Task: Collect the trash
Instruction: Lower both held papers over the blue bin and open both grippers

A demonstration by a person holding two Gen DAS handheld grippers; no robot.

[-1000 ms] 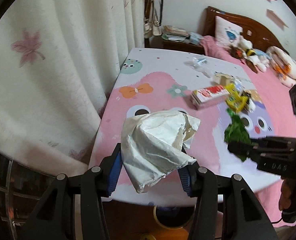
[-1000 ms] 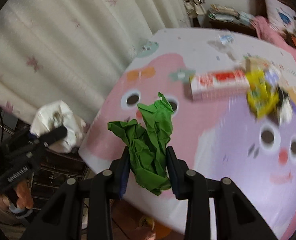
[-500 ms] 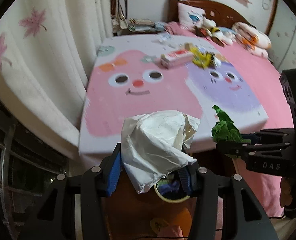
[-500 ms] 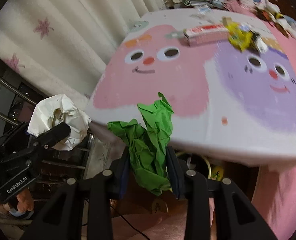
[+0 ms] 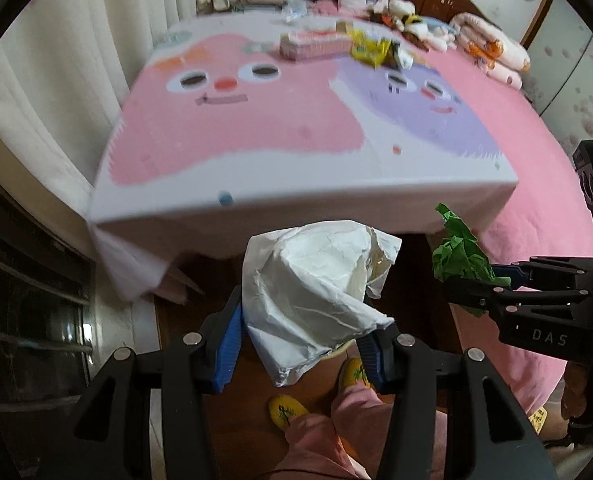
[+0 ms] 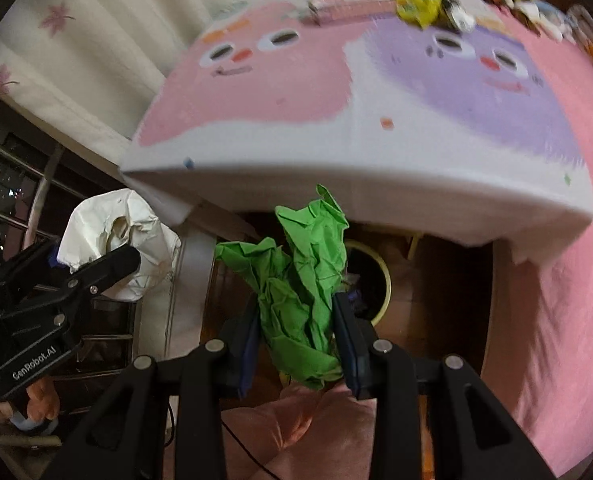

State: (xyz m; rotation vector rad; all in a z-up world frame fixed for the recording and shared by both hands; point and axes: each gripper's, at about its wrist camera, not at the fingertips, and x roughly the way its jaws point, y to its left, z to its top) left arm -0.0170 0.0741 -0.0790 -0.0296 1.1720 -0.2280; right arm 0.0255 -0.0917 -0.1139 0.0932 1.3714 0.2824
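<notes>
Two crumpled wads are in our grippers: the left gripper (image 5: 300,344) is clamped part-way on the white paper wad (image 5: 316,292), the right gripper (image 6: 298,344) pinches the green paper wad (image 6: 300,280), both off the foot edge of the bed (image 6: 376,152). The bin (image 6: 384,284) sits on the floor under that edge, half hidden by the green wad. If we let go too soon, light paper may drift past the rim. More litter (image 5: 370,50) waits near the bed's far edge.

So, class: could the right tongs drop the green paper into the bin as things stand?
Probably yes: the right tongs hold the green paper just above the bin, whose open mouth shows beside the wad, nothing between them.
</notes>
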